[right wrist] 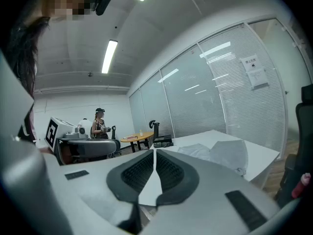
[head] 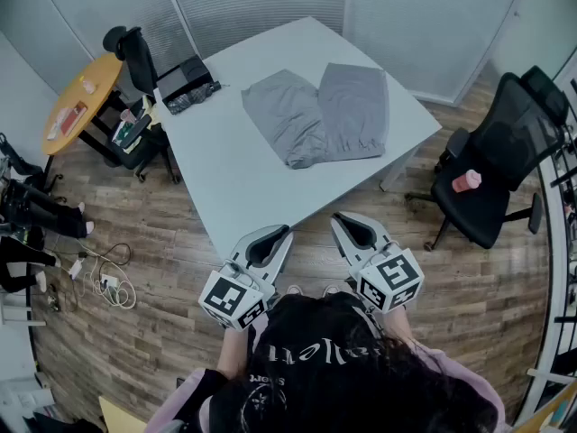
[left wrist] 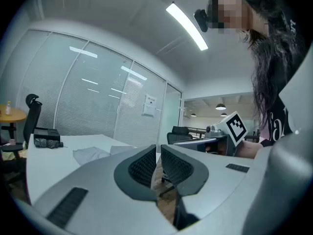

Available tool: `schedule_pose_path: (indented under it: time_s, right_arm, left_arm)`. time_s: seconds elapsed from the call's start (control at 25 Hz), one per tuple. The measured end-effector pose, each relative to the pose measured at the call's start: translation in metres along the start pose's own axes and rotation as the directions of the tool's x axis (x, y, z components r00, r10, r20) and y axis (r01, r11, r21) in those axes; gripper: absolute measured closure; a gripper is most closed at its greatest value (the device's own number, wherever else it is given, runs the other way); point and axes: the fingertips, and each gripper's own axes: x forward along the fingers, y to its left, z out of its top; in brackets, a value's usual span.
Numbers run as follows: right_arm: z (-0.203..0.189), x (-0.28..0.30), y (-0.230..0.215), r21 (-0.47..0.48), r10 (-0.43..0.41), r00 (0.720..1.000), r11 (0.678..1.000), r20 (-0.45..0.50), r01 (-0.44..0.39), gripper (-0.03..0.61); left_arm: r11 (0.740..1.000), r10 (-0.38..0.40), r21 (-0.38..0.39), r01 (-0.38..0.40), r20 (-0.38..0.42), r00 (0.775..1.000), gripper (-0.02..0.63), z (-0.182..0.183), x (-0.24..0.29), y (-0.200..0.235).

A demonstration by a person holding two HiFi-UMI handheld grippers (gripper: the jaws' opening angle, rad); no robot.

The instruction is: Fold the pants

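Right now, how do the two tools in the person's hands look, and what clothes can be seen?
The left tool and right tool are alike: light grey shells tapering to a blunt tip, with dark, textured pads inside. Each carries a white cube with black square markers at its rear. No cables show. The person wears a black top with pale lettering and pinkish fabric at the shoulders.

No legible text; shirt print (head: 302,354), wall notice (left wrist: 149,105) unreadable
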Motion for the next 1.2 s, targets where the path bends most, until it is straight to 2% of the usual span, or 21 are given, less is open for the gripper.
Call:
schedule_pose_path:
  time_s: [0.84,1.04,1.2]
  right_arm:
    - [-0.006,-0.046,-0.067,0.069,-0.035,0.999,0.997,0.029,0.032,0.546]
    - [-0.018,-0.053,-0.085,0.088,-0.027,1.000,0.996,0.008,0.026,0.546]
    - [-0.025,-0.053,-0.095,0.126,-0.021,1.000,0.992,-0.004,0.022,0.546]
  left_arm:
    - [1.000,0.003,0.009,-0.003,-0.031,1.000,0.563,-0.007,0.059,-0.031]
    - [0.999,0.045,0.019,-0.044,-0.059,0.997,0.563,-0.014,0.068,-0.032]
    - [0.997,0.079,-0.005,-0.080,-0.090,0.993,0.563,-0.021,0.069,-0.024]
